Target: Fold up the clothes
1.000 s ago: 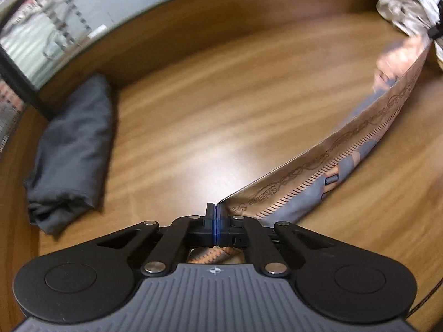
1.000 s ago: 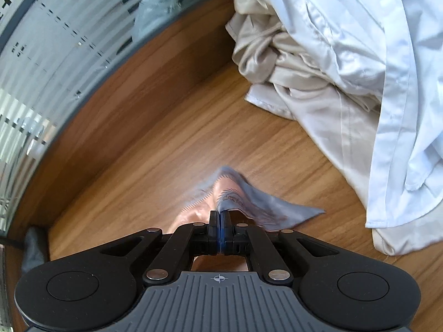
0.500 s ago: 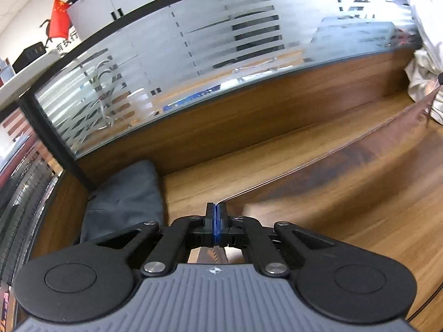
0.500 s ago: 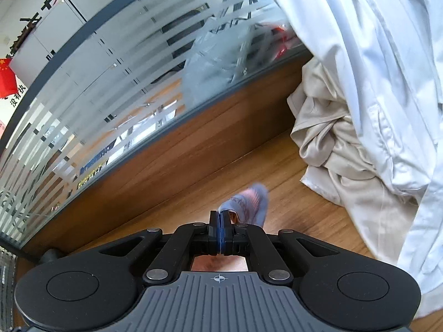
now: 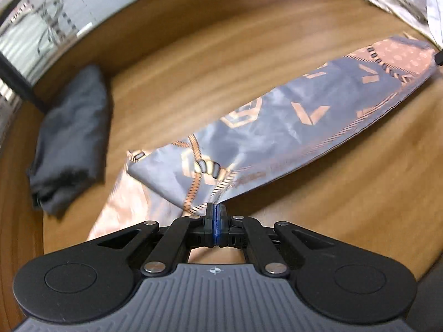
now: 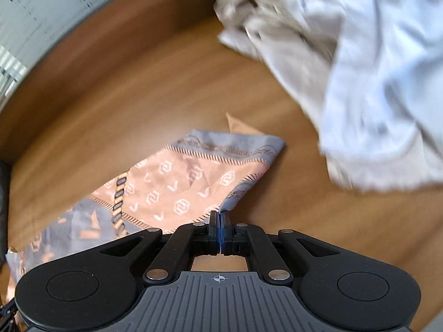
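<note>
A thin patterned scarf (image 5: 290, 127), blue-grey and peach with chain and logo prints, stretches across the wooden table (image 5: 193, 63). My left gripper (image 5: 213, 207) is shut on one edge of the scarf near me. My right gripper (image 6: 219, 215) is shut on the other end of the scarf (image 6: 188, 188), which spreads out to its left over the table. The right gripper's tip shows at the far right edge of the left wrist view, at the scarf's far end. The scarf sags between both grippers, low over the table.
A folded dark grey garment (image 5: 69, 138) lies at the left, near the frosted glass partition (image 5: 55, 22). A heap of white and beige clothes (image 6: 346, 55) sits at the right, also seen in the left wrist view (image 5: 401, 2). A raised wooden rim runs below the partition.
Both grippers tilted up to face the partition, then came back down toward the table. The scarf, earlier pulled into a taut narrow band, now spreads wide and low over the wood.
</note>
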`<state>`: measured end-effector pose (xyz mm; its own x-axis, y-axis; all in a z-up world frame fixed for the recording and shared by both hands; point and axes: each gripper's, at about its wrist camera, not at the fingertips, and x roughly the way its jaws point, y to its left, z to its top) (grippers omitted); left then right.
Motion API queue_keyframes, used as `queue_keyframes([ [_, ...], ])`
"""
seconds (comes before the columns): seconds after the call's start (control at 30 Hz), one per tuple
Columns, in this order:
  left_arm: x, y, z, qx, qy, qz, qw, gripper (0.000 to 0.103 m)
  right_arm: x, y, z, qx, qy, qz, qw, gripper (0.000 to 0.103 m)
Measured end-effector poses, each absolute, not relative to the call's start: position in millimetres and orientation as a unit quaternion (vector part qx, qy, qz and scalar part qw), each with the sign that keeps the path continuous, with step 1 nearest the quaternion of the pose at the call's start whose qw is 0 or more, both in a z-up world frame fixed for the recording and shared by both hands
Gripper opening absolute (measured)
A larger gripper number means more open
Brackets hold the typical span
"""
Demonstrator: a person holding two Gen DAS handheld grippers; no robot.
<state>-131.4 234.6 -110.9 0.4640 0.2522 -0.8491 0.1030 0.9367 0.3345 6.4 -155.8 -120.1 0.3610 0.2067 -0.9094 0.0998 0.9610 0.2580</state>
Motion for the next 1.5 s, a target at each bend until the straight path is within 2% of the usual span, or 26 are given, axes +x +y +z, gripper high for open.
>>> queue_keyframes([
  [0.3,-162.0,245.5,-116.2,0.157,0.549,0.045,0.82,0.001,-44.4,-154.7,-119.6,0.143,0.576,0.035,0.804,0.006],
  [0.4,-175.5,242.2,-105.3,0.118,0.541,0.039,0.832,0.009,-46.0,-159.7,-112.3,0.141,0.564,0.035,0.813,0.018],
  [0.47,-181.7,241.0,-97.2,0.091,0.534,0.036,0.84,0.025,-44.2,-164.4,-108.3,0.138,0.554,0.032,0.82,0.021],
  [0.63,-180.8,241.6,-81.9,0.045,0.517,0.04,0.854,0.031,-22.5,-181.6,-115.2,0.135,0.543,0.005,0.829,0.027],
  [0.93,-166.8,239.9,-75.9,0.028,0.502,0.048,0.863,0.033,-2.2,-190.2,-135.3,0.152,0.554,-0.004,0.819,0.027],
  [1.0,-164.4,239.9,-75.6,0.025,0.501,0.048,0.864,0.033,-1.0,-187.9,-138.7,0.151,0.558,-0.004,0.816,0.022],
  [1.03,-163.2,239.8,-75.4,0.023,0.5,0.048,0.864,0.033,-1.7,-186.4,-138.1,0.151,0.556,-0.006,0.817,0.01],
  [1.07,-162.0,239.8,-75.3,0.022,0.5,0.048,0.865,0.033,-2.8,-184.8,-136.7,0.151,0.553,-0.008,0.819,0.005],
  [1.3,-154.5,241.9,-77.1,0.019,0.497,0.044,0.866,0.034,-16.0,-130.5,-105.1,0.094,0.517,0.046,0.849,0.004],
  [1.5,-151.4,246.5,-77.2,0.033,0.495,0.028,0.868,0.039,-19.5,-74.6,-105.3,0.057,0.539,0.142,0.829,0.005],
])
